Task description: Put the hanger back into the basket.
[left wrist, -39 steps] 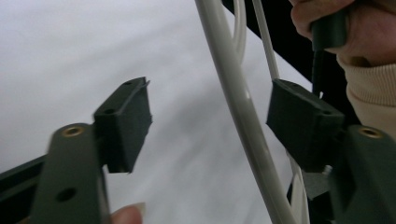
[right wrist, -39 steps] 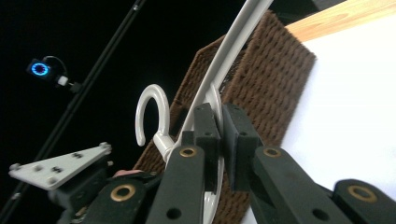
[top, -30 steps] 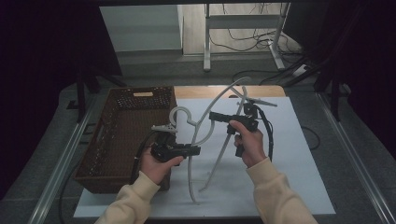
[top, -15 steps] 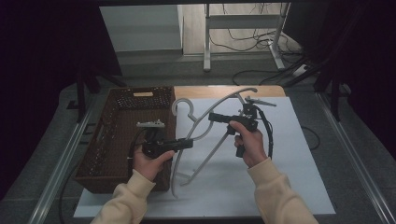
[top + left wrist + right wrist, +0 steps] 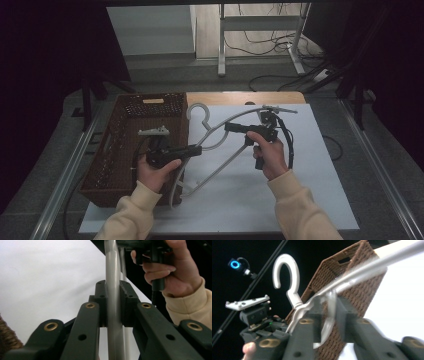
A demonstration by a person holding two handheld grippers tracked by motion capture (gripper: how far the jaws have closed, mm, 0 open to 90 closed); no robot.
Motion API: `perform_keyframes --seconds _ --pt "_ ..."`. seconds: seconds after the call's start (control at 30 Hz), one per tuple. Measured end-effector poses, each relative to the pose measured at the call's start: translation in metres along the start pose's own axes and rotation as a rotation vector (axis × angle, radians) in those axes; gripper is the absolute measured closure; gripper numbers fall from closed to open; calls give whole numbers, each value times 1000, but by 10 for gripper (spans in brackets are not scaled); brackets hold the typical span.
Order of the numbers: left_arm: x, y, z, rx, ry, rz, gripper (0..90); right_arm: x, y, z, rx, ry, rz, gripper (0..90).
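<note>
Holding the white hanger (image 5: pixel 215 135) above the worktop (image 5: pixel 300 165) beside the basket (image 5: pixel 125 145), left gripper (image 5: pixel 197 149) and right gripper (image 5: pixel 229 126) both clamped on its smooth bars; uneven pulling could twist it loose.

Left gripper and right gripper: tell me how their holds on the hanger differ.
The left gripper clamps a straight bar of the grey hanger, beside the brown basket; the right gripper grips a curved part farther up, nearer the hook. The left gripper sits nearer the person, the right farther away. Both are shut on the hanger.
</note>
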State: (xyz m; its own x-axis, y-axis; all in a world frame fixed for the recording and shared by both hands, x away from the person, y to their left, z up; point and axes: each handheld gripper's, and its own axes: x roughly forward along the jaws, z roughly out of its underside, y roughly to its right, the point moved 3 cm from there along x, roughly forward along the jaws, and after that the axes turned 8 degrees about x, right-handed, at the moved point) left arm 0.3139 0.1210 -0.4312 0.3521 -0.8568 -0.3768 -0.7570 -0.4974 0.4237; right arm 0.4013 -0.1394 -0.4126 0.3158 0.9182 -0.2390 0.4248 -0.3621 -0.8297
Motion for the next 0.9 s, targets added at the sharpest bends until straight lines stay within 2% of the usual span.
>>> perform_keyframes --seconds 0.07,0.13,0.23,0.73,0.83,0.9 --pt "2 3 0 15 -11 -5 787 -1 0 0 20 8 -20 835" --pt "4 5 0 29 -24 -13 783 -2 0 0 22 14 -17 837" --pt "4 6 0 31 -29 -4 778 -3 0 -1 55 22 -52 843" --pt "1 5 1 33 -55 20 778 -2 -4 0 46 8 -67 848" --pt "4 8 1 65 -77 -6 751 -3 -5 0 55 10 -71 850" --pt "7 11 1 80 -83 -21 703 -2 -6 1 49 7 -70 851"
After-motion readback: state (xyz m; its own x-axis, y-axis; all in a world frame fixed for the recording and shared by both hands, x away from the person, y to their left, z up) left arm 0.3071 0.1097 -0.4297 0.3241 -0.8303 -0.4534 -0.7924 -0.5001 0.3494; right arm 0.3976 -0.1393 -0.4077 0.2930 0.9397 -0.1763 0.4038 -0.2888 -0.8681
